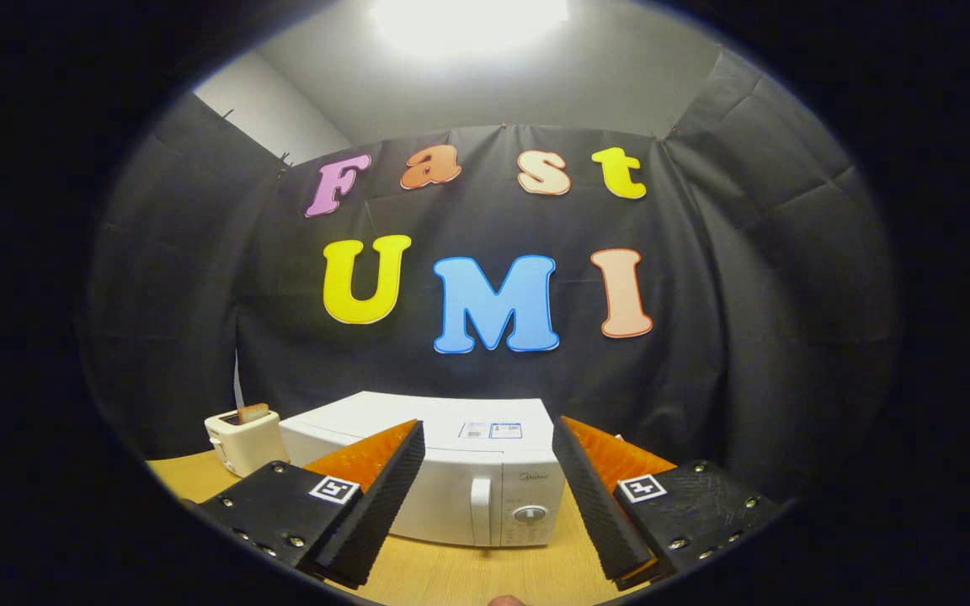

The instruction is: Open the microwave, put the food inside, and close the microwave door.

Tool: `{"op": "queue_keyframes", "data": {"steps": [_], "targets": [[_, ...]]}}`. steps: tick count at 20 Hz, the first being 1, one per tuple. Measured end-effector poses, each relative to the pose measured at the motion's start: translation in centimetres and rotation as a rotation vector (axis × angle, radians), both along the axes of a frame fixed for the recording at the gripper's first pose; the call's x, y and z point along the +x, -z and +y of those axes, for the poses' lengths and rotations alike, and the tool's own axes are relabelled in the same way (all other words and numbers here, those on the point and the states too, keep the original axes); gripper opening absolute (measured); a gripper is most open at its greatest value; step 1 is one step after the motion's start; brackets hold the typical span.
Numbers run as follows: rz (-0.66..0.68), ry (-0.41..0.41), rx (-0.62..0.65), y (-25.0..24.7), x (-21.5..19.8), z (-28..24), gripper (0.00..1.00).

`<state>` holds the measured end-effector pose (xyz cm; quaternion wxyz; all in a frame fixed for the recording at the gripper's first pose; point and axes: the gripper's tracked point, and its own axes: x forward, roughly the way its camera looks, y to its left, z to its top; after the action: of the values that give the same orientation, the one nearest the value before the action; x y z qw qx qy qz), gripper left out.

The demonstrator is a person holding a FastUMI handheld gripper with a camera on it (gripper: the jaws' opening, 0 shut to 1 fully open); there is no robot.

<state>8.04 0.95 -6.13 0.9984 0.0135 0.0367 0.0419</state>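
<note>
White microwave [451,480] ahead, hand-held gripper [489,497] wide — empty

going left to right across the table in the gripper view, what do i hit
toaster with a slice in its slot → microwave, door shut → its door handle → its dial. The gripper hangs open, fingers spread either side of the microwave's front, touching nothing.

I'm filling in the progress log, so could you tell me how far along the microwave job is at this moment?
Nothing looks done yet: the microwave on the wooden table has its door closed. In hand: the gripper is open and holds nothing, its fingers framing the door handle ahead. Left: opening the door, loading the food, closing it. A toaster stands beside the microwave.
</note>
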Motion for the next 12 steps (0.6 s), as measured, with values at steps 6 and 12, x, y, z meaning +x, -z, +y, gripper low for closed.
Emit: {"op": "queue_keyframes", "data": {"steps": [6, 12], "targets": [[0.103, -0.032, -0.012, 5.9, 3.9, 0.6, 0.96], [0.254, -0.044, -0.028, 13.3, 5.5, 1.4, 0.96]]}}
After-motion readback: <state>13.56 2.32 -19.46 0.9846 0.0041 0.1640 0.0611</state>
